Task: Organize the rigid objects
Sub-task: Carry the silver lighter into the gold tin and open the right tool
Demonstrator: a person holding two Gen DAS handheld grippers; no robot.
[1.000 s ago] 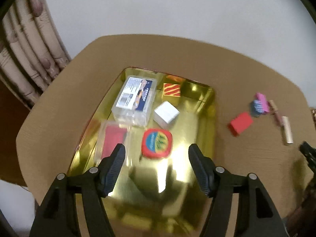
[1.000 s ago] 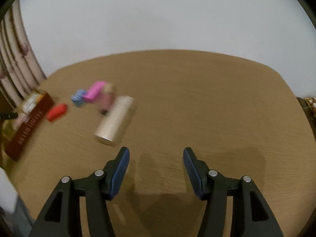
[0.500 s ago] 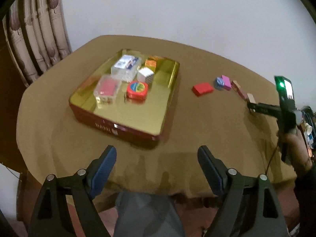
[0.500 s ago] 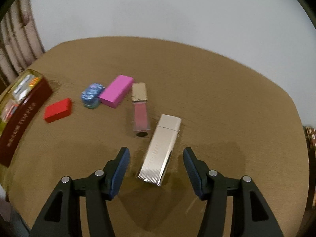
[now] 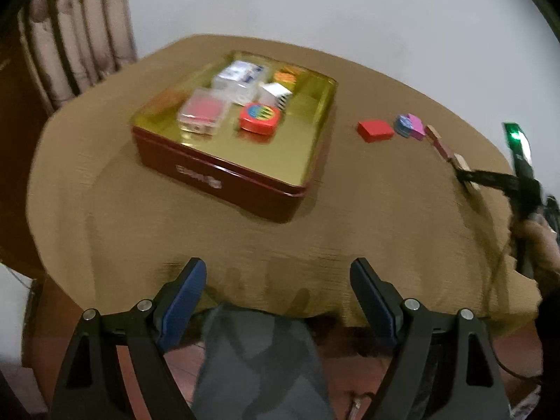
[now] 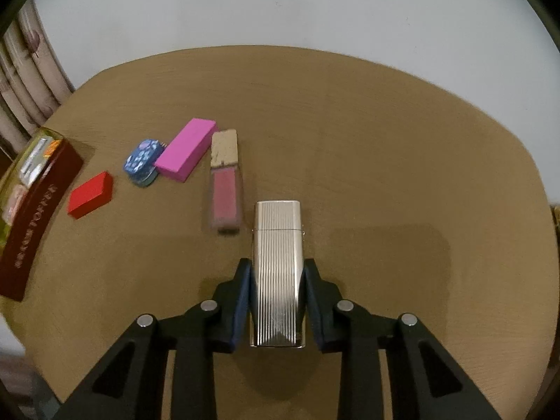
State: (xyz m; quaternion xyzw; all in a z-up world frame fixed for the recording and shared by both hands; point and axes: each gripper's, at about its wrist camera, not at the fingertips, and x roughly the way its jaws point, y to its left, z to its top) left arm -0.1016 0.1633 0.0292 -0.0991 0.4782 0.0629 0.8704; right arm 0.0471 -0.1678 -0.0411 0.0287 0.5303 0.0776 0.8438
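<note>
Two pairs of tongs are at work over the round brown tabletop point(image 6: 350, 140). The right tongs point(image 6: 276, 280) have just been closing and now pinch a ribbed silver case point(image 6: 278, 266) between their blue pads, one pad against each long side; the case lies flat on the tabletop with its capped end pointing away from the hand. Just beside that end, to the left, lies a clear tube of pink gloss with a pale gold cap point(image 6: 225, 182). Further left come a pink block point(image 6: 185, 148), touching a small blue patterned tin point(image 6: 141, 161), and then a red block point(image 6: 91, 194) on its own.

The left tongs point(image 5: 278, 301) hang spread wide near the tabletop's near edge, with nothing between the pads; below them shows a bit of grey patterned clothing point(image 5: 259, 360). Ahead of them sits a dark red tin tray with a gold inside point(image 5: 217, 175). In it are a clear box with something red inside point(image 5: 204, 113), a red rounded tin with a colourful lid point(image 5: 259, 119), a white cube point(image 5: 276, 93), a larger clear box point(image 5: 241, 77) and a small orange piece point(image 5: 285, 76), though this view is blurred. A curtain point(image 5: 80, 28) hangs at the far left.
</note>
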